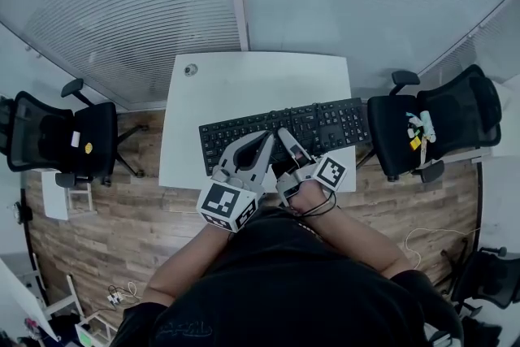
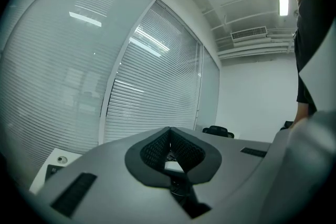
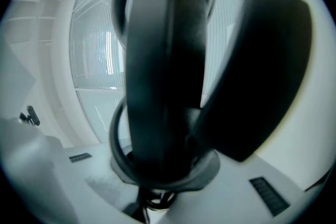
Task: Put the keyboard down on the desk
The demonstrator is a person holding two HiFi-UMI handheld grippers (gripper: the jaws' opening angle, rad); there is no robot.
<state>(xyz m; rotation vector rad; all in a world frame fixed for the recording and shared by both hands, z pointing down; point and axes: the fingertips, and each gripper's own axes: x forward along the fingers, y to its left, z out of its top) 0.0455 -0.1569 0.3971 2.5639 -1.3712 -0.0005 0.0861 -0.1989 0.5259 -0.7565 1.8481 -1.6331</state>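
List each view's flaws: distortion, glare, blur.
Head view: strong fisheye bends the blinds; the keyboard and desk are sharp and evenly lit. Left gripper view: ceiling lights reflect as bright streaks across the blinds, and the edges curve. Right gripper view: a dark shape close to the lens is badly out of focus and blocks most of the scene.

You wear a black short-sleeved top [image 1: 272, 280]. Your left claw [image 1: 257, 144] and right claw [image 1: 286, 137] are pale grey plastic with black pads [image 2: 152, 151]. The left marker cube [image 1: 228, 206] and right marker cube [image 1: 331, 171] are white with black squares. A thin black cable [image 1: 322, 206] loops at your right wrist.
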